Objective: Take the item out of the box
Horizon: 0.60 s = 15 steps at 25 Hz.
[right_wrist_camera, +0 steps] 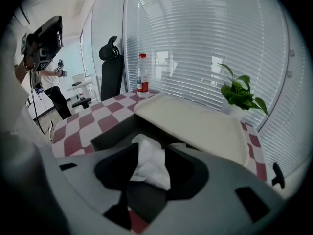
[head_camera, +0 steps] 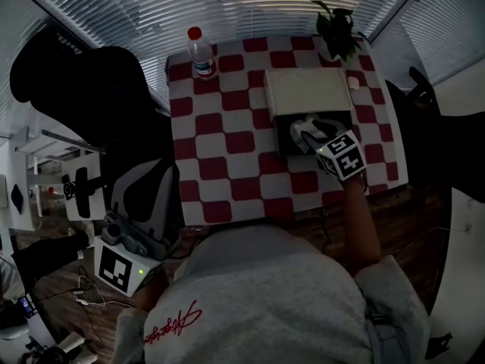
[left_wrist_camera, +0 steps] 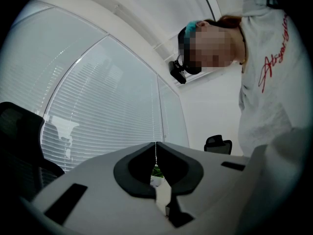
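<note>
A dark open box (head_camera: 284,139) stands on the checkered table (head_camera: 220,127), with its cream lid (head_camera: 307,89) swung back behind it. My right gripper (head_camera: 308,133) is at the box's opening, shut on a crumpled white tissue (head_camera: 306,123). In the right gripper view the tissue (right_wrist_camera: 149,163) sticks up between the jaws of the right gripper (right_wrist_camera: 146,155), above the box's dark wall (right_wrist_camera: 115,129) and in front of the lid (right_wrist_camera: 195,124). My left gripper (head_camera: 114,233) hangs low at the left, off the table. The left gripper (left_wrist_camera: 155,151) is shut on nothing and points up at the blinds.
A water bottle (head_camera: 201,51) stands at the table's far left corner and a potted plant (head_camera: 337,29) at the far right. A small white object (head_camera: 353,83) lies right of the lid. A black office chair (head_camera: 83,89) stands left of the table.
</note>
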{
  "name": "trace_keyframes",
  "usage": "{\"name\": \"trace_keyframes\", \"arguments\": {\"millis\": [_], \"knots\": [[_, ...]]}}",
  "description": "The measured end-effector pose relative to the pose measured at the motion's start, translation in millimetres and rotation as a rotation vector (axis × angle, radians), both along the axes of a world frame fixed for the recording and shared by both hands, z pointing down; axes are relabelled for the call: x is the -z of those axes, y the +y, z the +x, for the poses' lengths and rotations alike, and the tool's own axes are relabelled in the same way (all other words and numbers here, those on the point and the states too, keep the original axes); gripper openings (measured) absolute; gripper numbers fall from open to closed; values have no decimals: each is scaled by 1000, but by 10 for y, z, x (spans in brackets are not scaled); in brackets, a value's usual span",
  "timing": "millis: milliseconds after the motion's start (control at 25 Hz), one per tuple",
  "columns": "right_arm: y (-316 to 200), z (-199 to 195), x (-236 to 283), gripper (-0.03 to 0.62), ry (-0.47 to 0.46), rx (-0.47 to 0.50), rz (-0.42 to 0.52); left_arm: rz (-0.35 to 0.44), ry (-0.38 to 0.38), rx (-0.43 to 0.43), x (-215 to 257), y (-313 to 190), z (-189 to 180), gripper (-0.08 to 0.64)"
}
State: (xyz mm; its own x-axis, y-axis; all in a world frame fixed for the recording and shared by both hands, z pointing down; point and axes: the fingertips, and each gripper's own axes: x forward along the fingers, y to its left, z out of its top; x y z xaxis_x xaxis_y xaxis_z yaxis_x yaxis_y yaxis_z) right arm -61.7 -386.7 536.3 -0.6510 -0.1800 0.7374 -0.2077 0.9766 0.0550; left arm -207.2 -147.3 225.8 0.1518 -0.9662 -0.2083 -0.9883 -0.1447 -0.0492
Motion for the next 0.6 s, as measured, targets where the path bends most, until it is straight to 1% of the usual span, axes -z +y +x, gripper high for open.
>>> {"name": "trace_keyframes", "arguments": {"millis": [480,600], "knots": [[-54,72,-187,173,75,-7,-35,-2,3,12,-16,25,-10,17],[-64,53,-210,173,82,-4,-46,-3,5,17,-23,21,-27,17]]}}
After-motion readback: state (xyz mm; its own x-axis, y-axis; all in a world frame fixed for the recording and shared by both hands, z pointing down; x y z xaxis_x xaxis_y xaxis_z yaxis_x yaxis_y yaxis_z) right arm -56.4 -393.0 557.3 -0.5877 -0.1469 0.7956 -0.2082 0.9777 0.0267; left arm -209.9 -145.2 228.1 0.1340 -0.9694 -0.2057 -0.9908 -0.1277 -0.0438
